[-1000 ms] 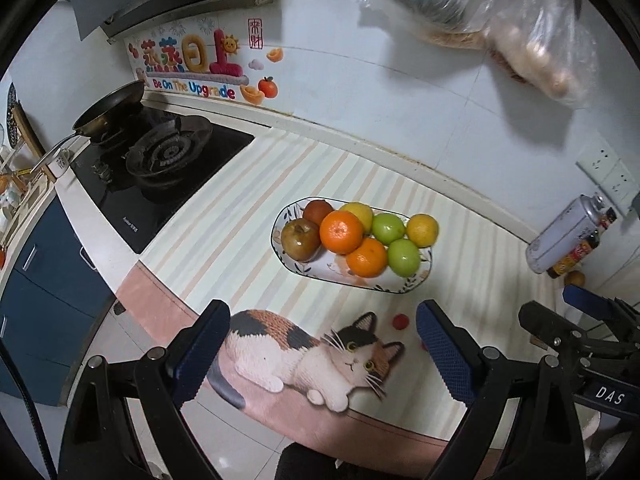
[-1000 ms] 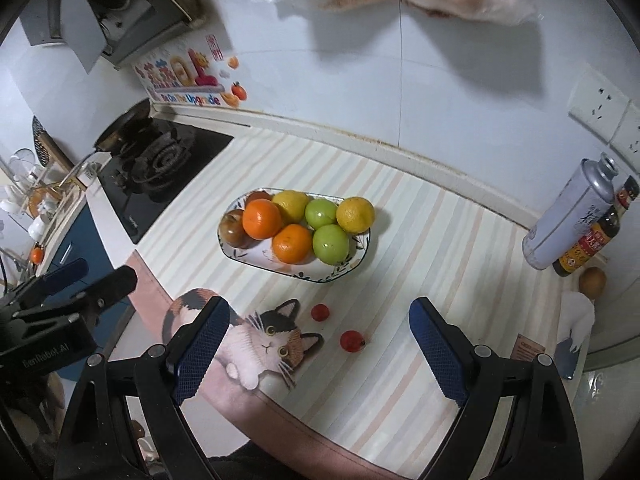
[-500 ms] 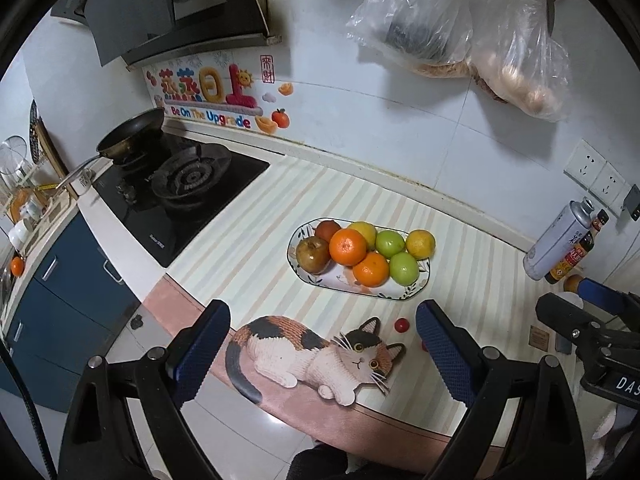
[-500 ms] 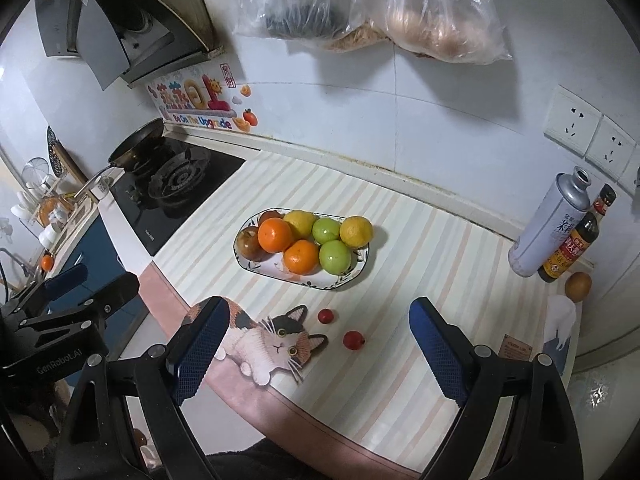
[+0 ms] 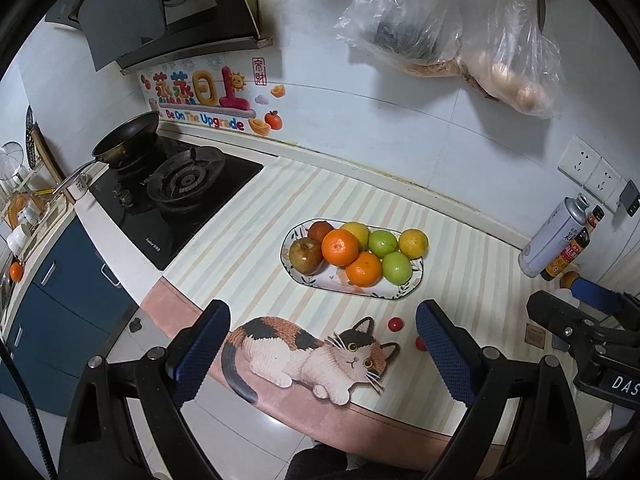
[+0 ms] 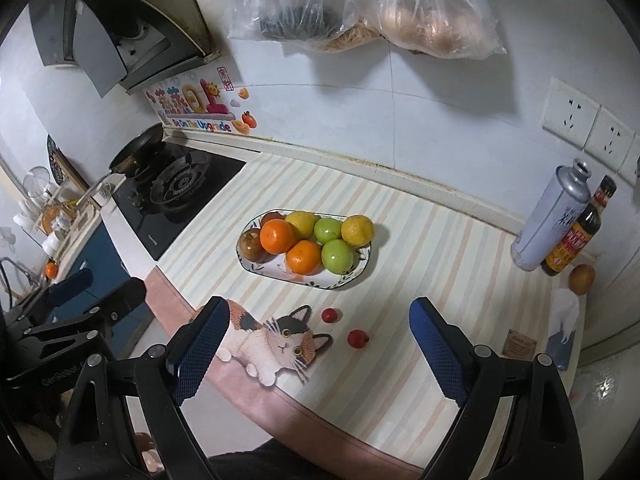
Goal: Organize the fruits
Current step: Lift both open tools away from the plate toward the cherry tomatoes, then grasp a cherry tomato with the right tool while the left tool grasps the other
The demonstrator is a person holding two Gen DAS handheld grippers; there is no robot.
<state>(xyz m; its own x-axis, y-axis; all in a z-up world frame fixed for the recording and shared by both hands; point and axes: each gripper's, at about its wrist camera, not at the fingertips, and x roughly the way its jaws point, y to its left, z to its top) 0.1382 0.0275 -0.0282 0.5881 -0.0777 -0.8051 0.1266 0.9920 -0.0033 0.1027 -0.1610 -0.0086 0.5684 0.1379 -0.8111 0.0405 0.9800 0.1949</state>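
An oval patterned plate on the striped counter mat holds several fruits: oranges, green fruits, yellow citrus and brownish fruits. Two small red fruits lie on the mat in front of the plate; one also shows in the left wrist view. My left gripper and right gripper are both open and empty, held above the counter's front edge, well back from the plate.
A gas stove with a frying pan is at the left. A spray can, a sauce bottle and an orange fruit stand at the right. Plastic bags hang on the wall. A cat picture marks the mat's front.
Both grippers have pulled back and up from the counter, so the plate looks smaller and more of the wall shows. Fruits have not moved.
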